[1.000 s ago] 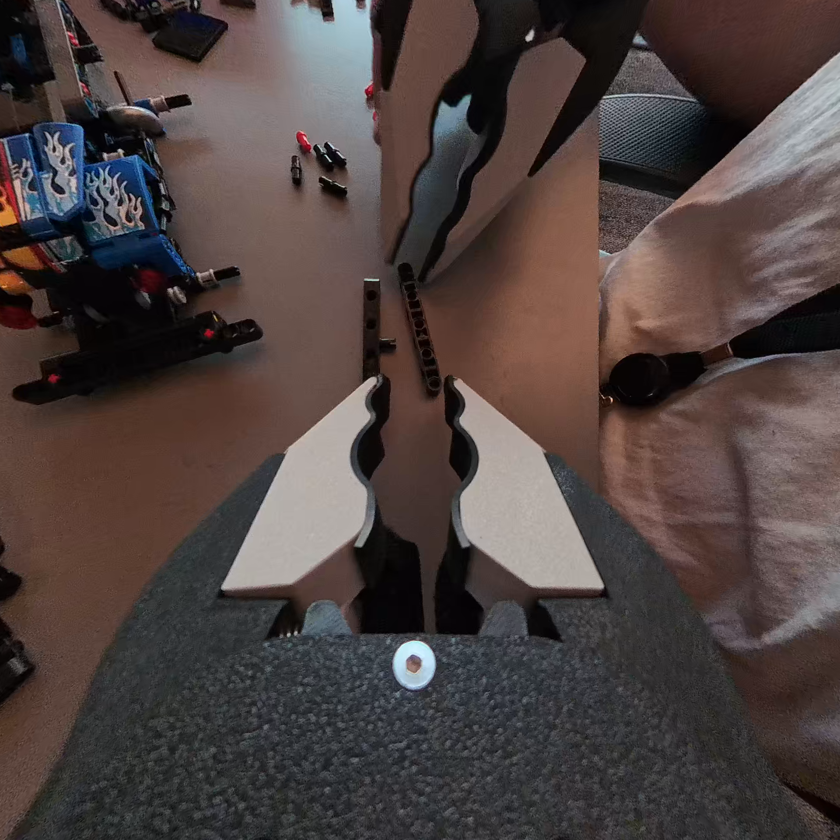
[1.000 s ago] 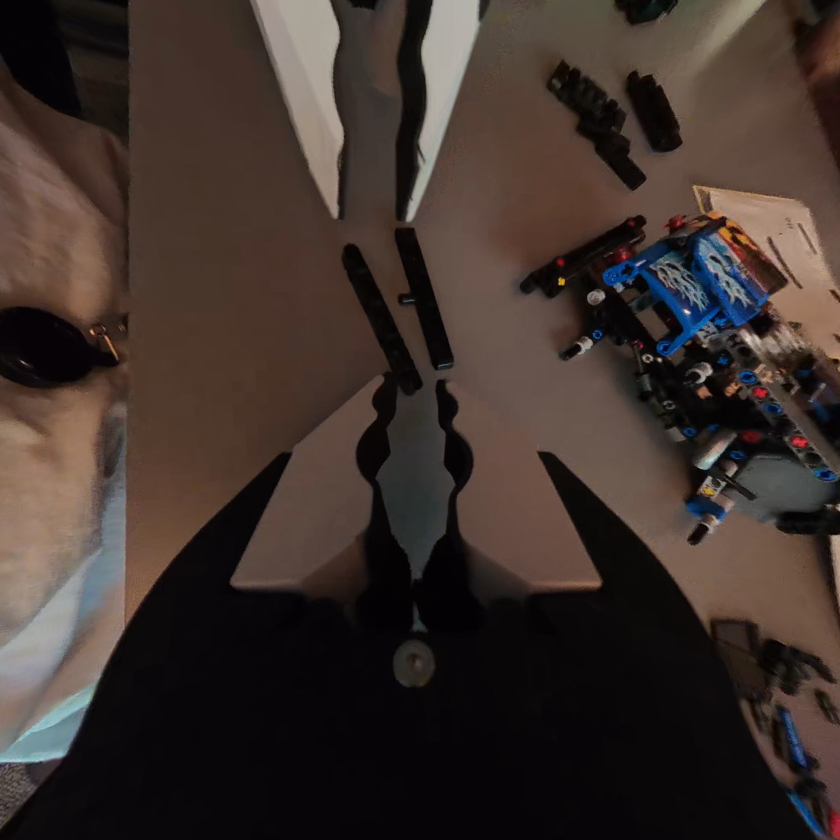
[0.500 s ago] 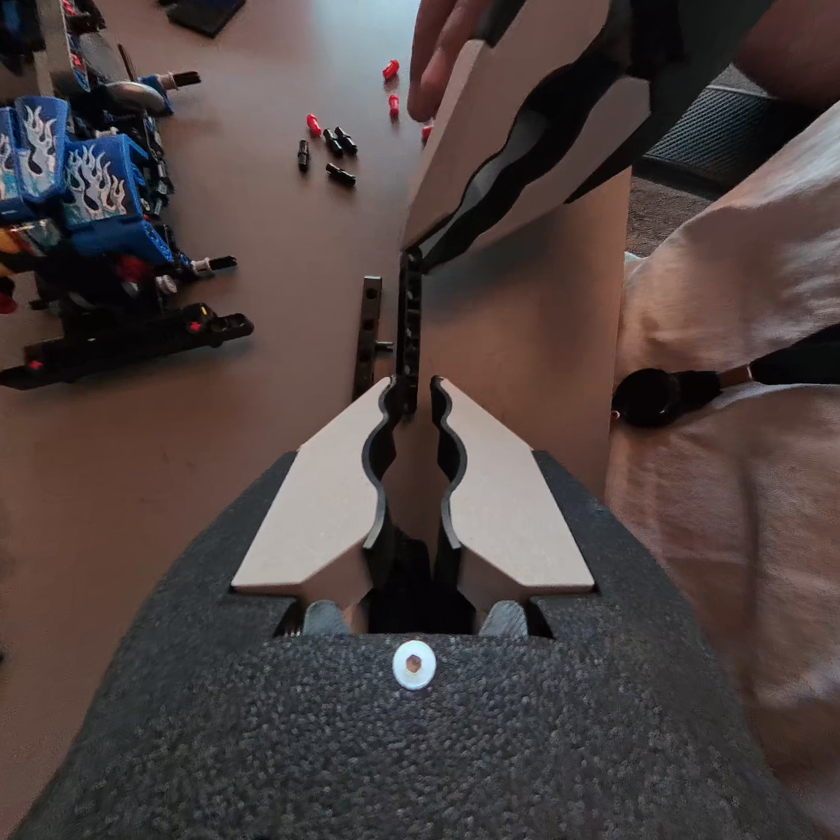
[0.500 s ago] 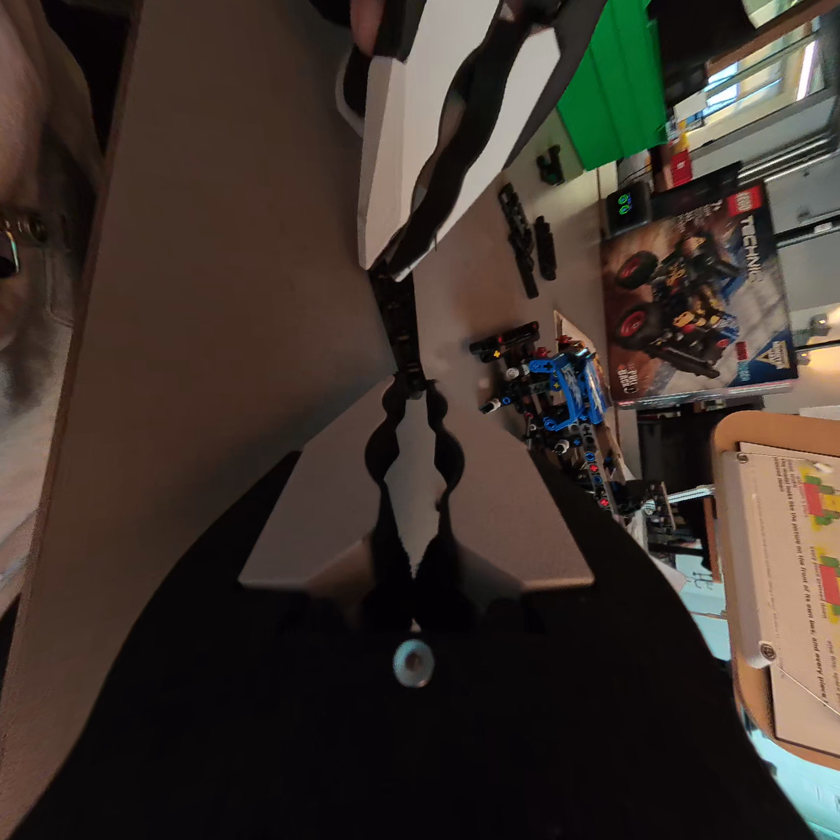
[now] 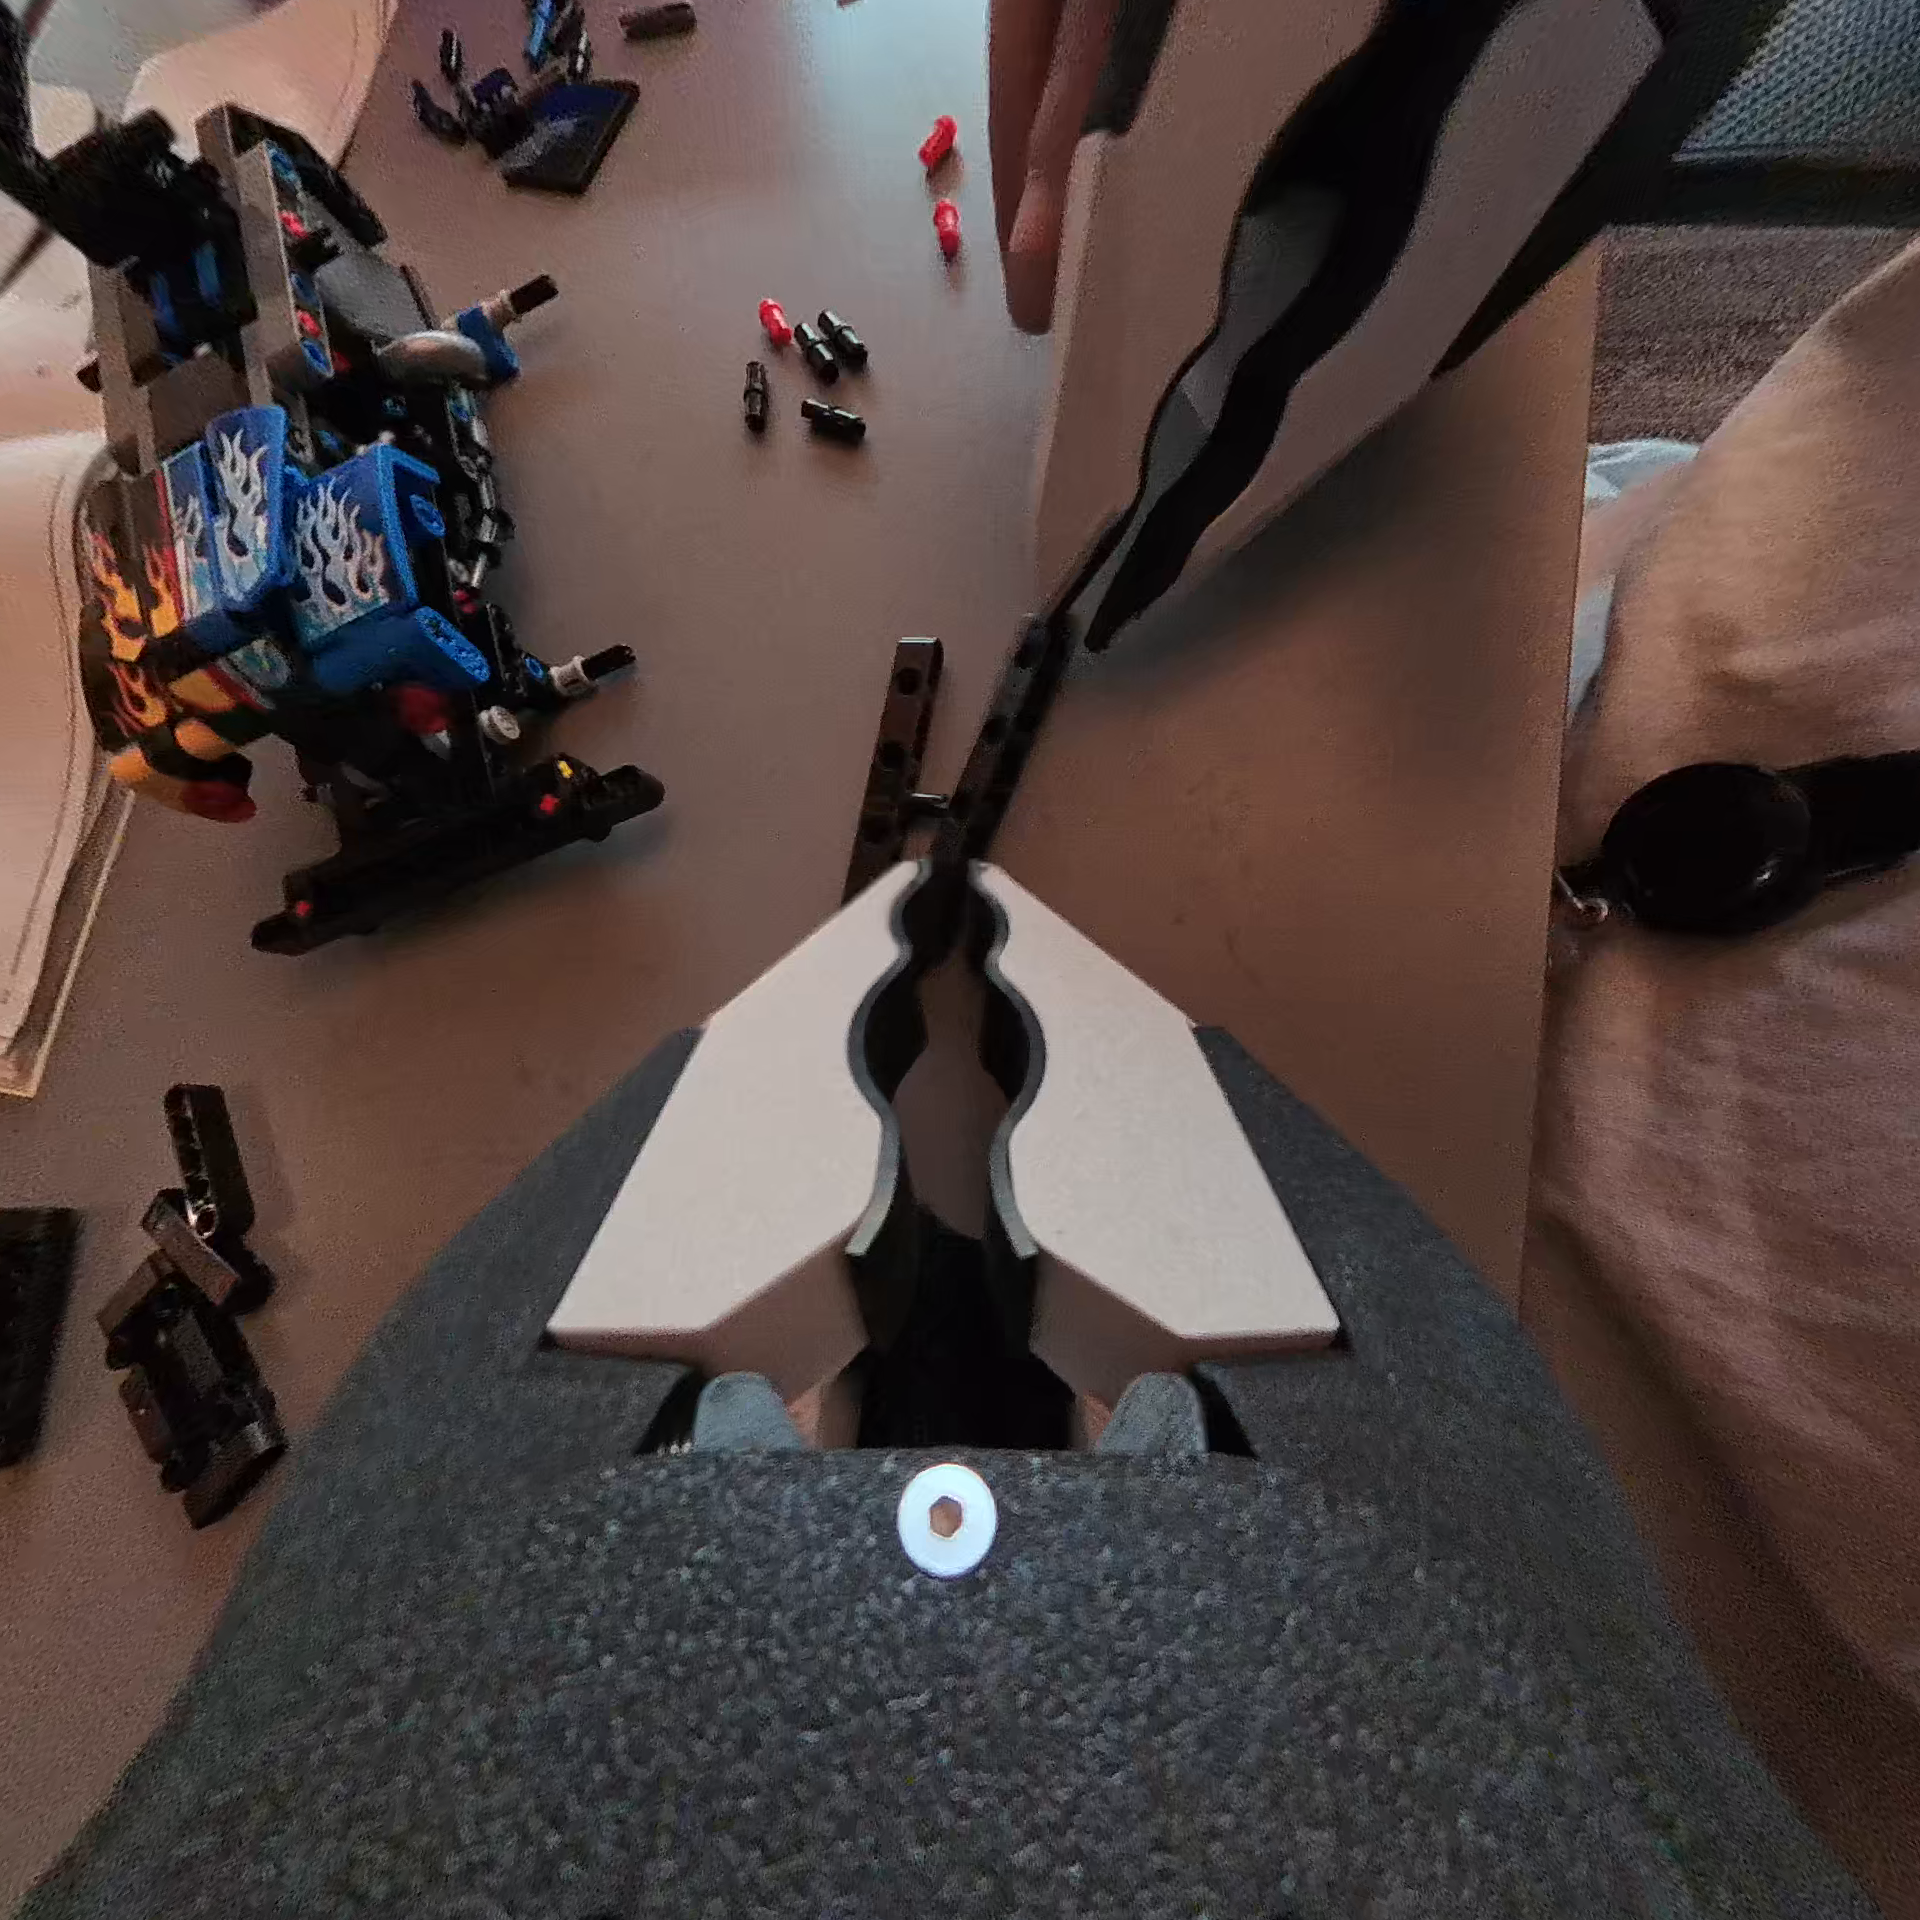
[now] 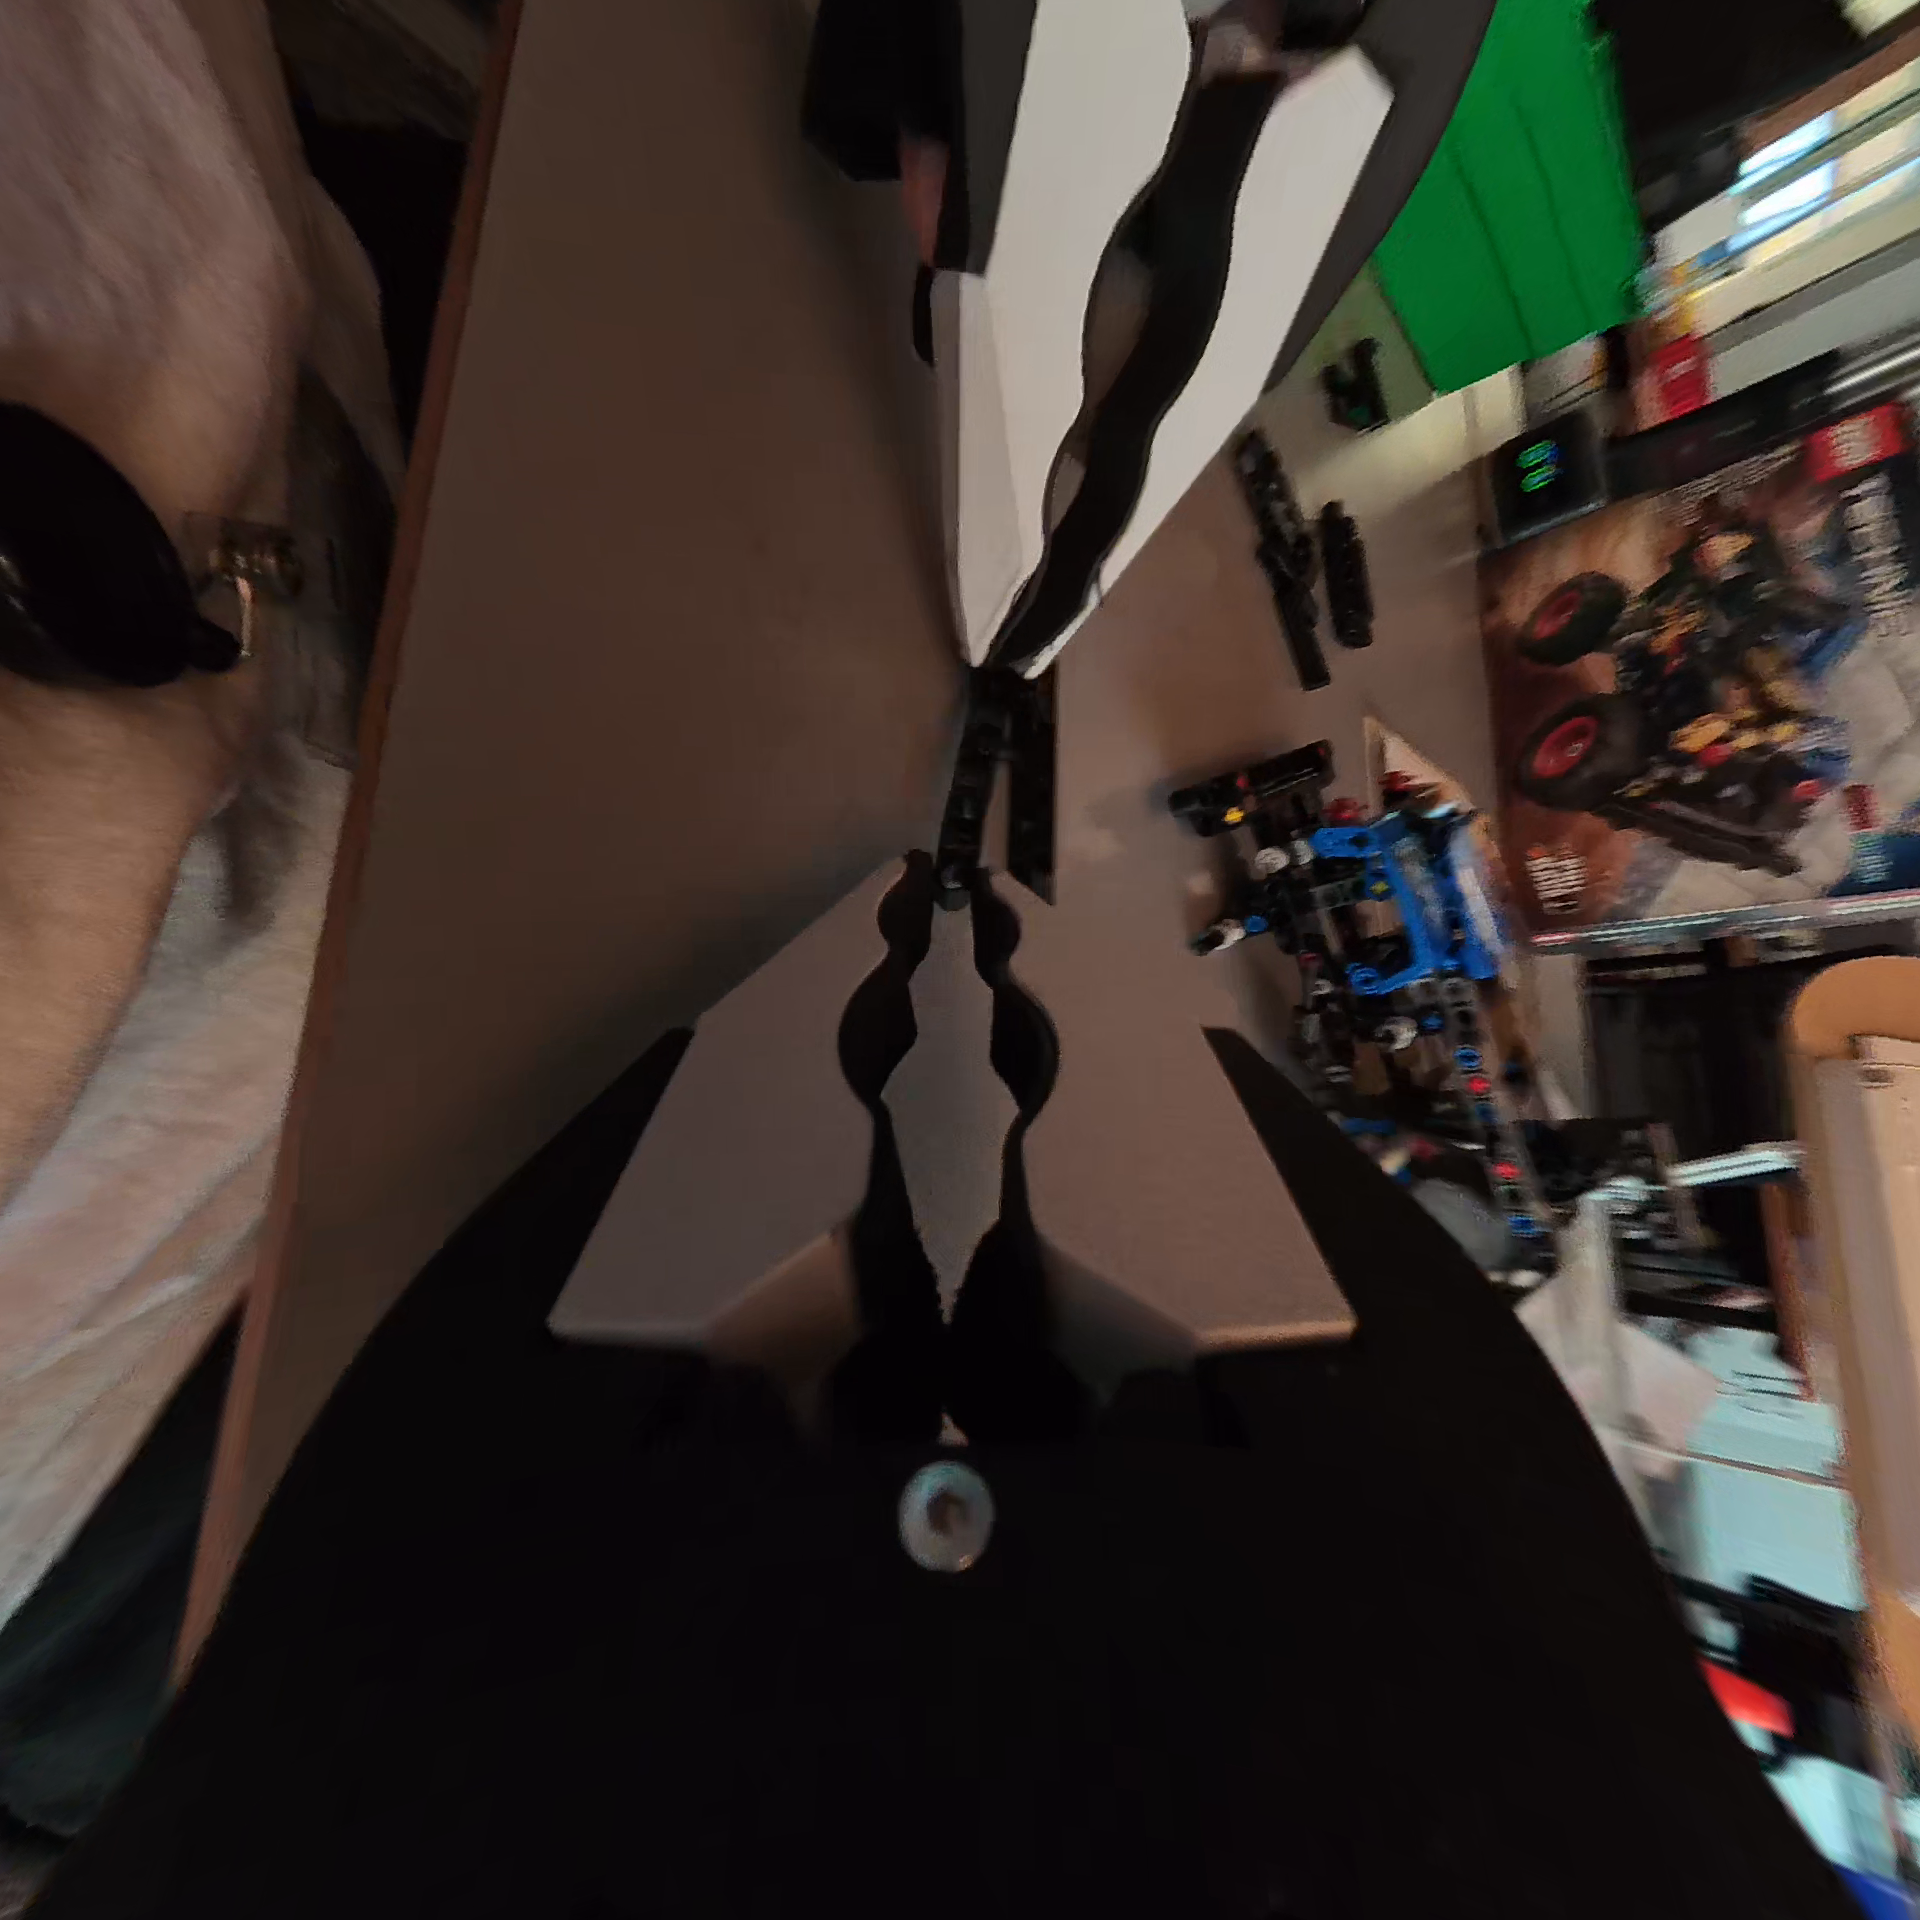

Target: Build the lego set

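Note:
A long black holed beam (image 5: 1003, 732) is held off the table between my two grippers, one at each end. My left gripper (image 5: 945, 883) is shut on its near end in the left wrist view. My right gripper (image 5: 1070, 629) grips its far end there. In the right wrist view the right gripper (image 6: 948, 883) is shut on the same beam (image 6: 971, 779), and the left gripper (image 6: 1003, 660) pinches the other end. A second black beam with a side pin (image 5: 902, 743) lies on the table just left of it. The partly built blue flame-pattern model (image 5: 312, 582) stands at the left.
Loose black and red pins (image 5: 821, 364) lie beyond the beams. Several black pieces (image 5: 187, 1309) sit at the near left. The table edge (image 5: 1558, 831) runs along the right, with a person's shirt and a black badge reel (image 5: 1714, 847) beyond. The set's box (image 6: 1683, 717) stands behind the model.
The right-hand beam has come up off the table. Both grippers have closed on its ends, and the right gripper has tilted steeply. The left gripper has pulled back a little.

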